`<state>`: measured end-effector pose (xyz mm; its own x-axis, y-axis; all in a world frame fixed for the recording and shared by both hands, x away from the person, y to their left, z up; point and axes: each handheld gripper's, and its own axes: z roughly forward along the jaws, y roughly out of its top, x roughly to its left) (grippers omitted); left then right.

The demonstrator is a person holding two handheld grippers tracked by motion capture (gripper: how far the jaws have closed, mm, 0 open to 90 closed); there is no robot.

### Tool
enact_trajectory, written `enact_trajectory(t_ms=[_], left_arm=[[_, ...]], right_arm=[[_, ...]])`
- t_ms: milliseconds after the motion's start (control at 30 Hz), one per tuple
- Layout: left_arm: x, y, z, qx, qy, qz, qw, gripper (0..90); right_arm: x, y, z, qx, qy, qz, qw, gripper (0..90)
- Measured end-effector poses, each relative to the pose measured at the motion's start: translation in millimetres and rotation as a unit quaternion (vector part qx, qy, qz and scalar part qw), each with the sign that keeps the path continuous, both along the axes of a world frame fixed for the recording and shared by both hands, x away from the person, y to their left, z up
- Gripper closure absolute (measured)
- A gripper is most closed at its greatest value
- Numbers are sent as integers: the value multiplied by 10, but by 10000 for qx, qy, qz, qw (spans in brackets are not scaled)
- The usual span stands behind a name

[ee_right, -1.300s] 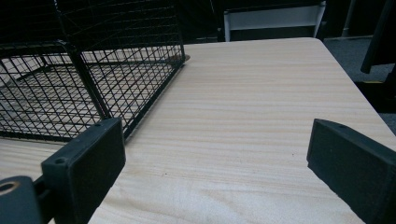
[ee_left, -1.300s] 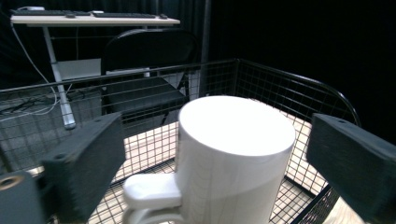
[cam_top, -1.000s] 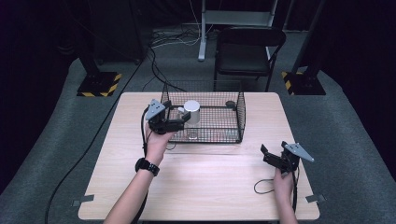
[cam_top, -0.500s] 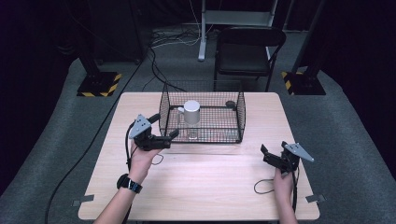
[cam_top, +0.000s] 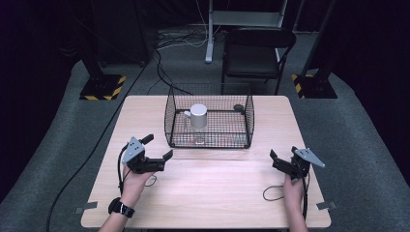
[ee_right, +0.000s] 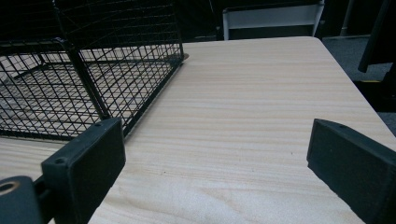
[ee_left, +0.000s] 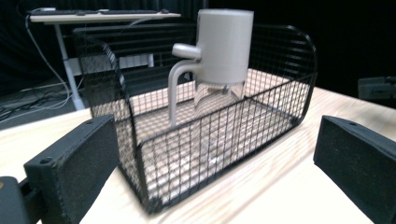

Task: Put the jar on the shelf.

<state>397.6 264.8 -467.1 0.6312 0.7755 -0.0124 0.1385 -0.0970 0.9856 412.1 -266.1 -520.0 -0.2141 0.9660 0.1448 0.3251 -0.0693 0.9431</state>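
Observation:
A black wire basket (cam_top: 209, 140) stands at the middle back of the wooden table (cam_top: 217, 188). Inside it, left of centre, a grey mug (cam_top: 198, 116) with a side handle sits on top of something clear; the left gripper view shows the mug (ee_left: 224, 44) raised above the basket (ee_left: 205, 140) floor. My left gripper (cam_top: 157, 146) hovers open in front of the basket's left corner, its jaws wide apart and empty (ee_left: 215, 140). My right gripper (cam_top: 283, 155) is open and empty near the table's right front (ee_right: 215, 140), facing the basket's right corner (ee_right: 93, 93).
A small dark object (cam_top: 238, 108) lies in the basket's back right corner. A black chair (cam_top: 258, 53) stands behind the table. Cables trail from both grippers over the near part of the table top.
My left gripper has drawn back from the basket's left side toward the near left of the table. The mug stays in the basket. The right gripper has not moved.

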Motion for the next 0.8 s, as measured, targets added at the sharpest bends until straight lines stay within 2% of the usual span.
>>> enact_trajectory(t_ms=[67,167,333,433,500,567,633,800], left_arm=[[-30,32,-56,125,-42,82,9999,0],[-69,95,-133,89,-78,200,9997,1],[-87,186,-242,121,-4,441,9990,1],[-97,252,-314,51,122,560,9983,2],[-98,288,-329,89,157,668,9976,1],[-101,325,-325,-19,161,736,9972,2],[-105,351,-322,-31,149,842,9963,2],[-101,389,-341,-37,229,902,9956,2]], right_arm=[[0,0,0,1,1,1,10000,36],[0,1,0,-2,2,2,10000,36],[4,3,-1,-2,2,18,10000,36],[4,-1,-3,16,4,25,10000,36],[6,-7,-3,48,5,14,10000,36],[6,-11,-3,58,1,21,10000,36],[6,-7,-2,46,-3,19,10000,36],[3,-2,0,16,-1,18,10000,36]])
